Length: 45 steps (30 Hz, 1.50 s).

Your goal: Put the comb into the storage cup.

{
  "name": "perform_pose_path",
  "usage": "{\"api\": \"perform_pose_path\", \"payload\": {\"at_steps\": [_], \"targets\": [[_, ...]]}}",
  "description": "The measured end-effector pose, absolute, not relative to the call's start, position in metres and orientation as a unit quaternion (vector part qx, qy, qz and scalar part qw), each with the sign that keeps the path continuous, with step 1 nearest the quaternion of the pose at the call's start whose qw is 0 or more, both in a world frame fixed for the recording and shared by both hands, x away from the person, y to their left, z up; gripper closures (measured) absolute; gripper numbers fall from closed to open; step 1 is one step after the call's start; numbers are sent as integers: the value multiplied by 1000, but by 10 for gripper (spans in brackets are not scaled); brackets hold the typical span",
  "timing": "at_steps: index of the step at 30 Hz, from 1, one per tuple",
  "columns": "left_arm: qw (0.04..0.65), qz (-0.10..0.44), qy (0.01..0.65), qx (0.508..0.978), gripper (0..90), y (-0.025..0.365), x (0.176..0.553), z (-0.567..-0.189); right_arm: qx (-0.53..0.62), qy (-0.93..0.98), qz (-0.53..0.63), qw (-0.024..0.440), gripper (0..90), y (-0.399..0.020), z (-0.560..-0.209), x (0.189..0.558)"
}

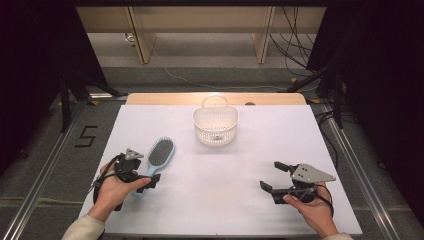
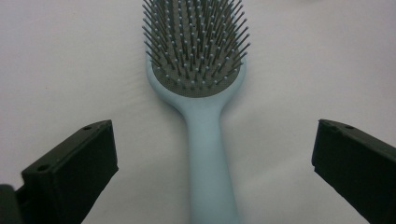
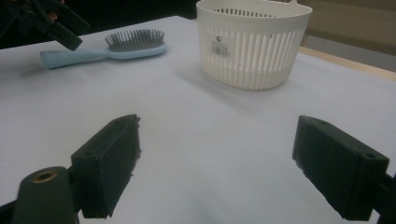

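The pale blue plastic paddle hairbrush (image 2: 201, 93) with its grey bristle pad lay flat on the white table (image 1: 225, 200), bristles up, its long axis running straight away from the left gripper (image 2: 212, 158) — handle end nearest, head farthest. In the left gripper view the handle ran up the middle of the gap between the two black jaws, which stood wide apart on either side of it, neither pad touching the plastic; the gripper held nothing. From above, the brush's handle sat just under that gripper's tips (image 1: 142, 177), the head pointing up and slightly right toward the white slatted plastic basket (image 1: 215, 125) well beyond it. The right gripper (image 1: 272, 176) hung over bare table, far off to the brush's other side, jaws equally wide and empty — the basket lay ahead of it, the brush off to its left. The left hand was plainly the nearer one; a grasp would likely mean closing across the handle, square to its length.
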<state>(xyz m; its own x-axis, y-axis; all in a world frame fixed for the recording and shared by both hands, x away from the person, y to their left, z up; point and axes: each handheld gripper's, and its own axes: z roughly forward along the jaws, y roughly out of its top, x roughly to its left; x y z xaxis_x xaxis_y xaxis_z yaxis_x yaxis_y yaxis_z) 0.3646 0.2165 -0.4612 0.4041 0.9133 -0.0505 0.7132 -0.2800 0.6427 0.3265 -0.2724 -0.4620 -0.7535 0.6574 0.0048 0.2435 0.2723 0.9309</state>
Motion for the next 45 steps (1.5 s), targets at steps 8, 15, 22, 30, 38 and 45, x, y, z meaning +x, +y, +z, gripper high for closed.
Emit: {"api": "perform_pose_path", "payload": {"at_steps": [8,15,22,30,38,45], "targets": [[300,159,515,787,1,213,370,-459,293,770,531,200,157,-273,-461,326],[291,153,512,793,32,214,374,-456,291,769,532,200,157,-273,-460,325],[249,153,507,811,75,210,379,-449,291,769,533,200,157,-273,-460,325],[205,138,522,817,141,201,390,-448,291,769,533,199,157,-273,-460,325],[151,119,535,823,168,198,404,-453,291,769,533,198,157,-273,-461,326],[132,86,552,819,210,197,414,-455,291,770,533,198,157,-273,-461,326]]}}
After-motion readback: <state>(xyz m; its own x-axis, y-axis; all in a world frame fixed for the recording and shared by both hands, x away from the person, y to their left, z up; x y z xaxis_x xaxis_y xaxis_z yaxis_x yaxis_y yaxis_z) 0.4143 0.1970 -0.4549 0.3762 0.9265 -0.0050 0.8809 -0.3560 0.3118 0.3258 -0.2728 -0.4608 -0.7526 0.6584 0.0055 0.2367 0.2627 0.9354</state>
